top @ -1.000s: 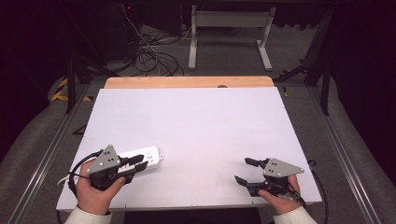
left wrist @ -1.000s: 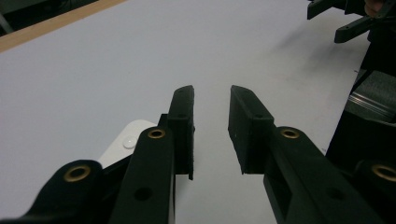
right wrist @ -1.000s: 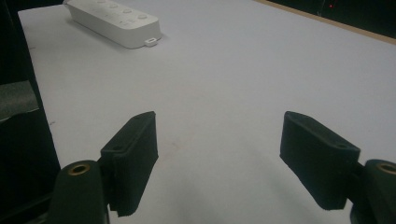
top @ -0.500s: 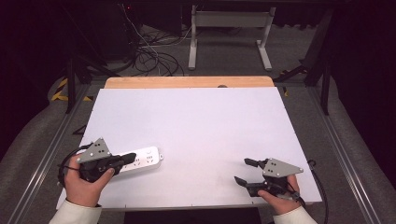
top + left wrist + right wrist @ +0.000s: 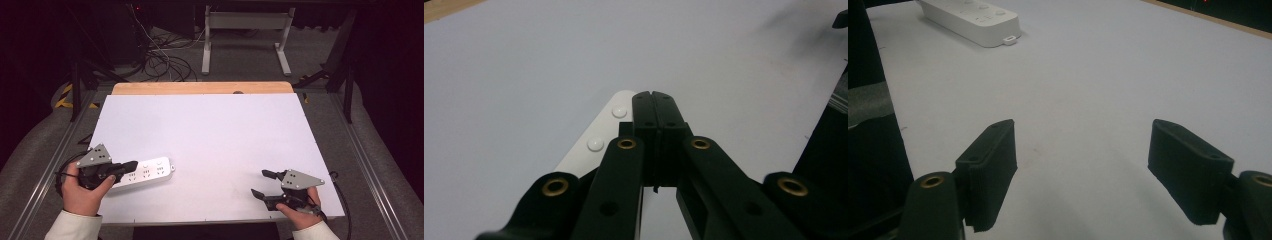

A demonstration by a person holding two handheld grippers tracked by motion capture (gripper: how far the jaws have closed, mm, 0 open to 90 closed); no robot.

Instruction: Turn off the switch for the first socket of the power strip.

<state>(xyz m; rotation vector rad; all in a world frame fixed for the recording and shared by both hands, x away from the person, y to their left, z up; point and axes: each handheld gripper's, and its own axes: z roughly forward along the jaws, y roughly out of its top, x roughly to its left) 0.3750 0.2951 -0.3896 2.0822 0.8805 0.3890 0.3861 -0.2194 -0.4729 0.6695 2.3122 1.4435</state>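
The left gripper, jaws pressed together on nothing, hangs over the white power strip at the table's near-left, hiding its left end. The right gripper rests spread wide, empty, near-right, well apart.

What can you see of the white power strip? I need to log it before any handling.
The white power strip looks like glossy plastic, long with rounded corners, lying flat on the white table near its front-left edge. Its top shows sockets and small round buttons. The left gripper, jaws shut, sits over its left end; whether they touch is unclear.
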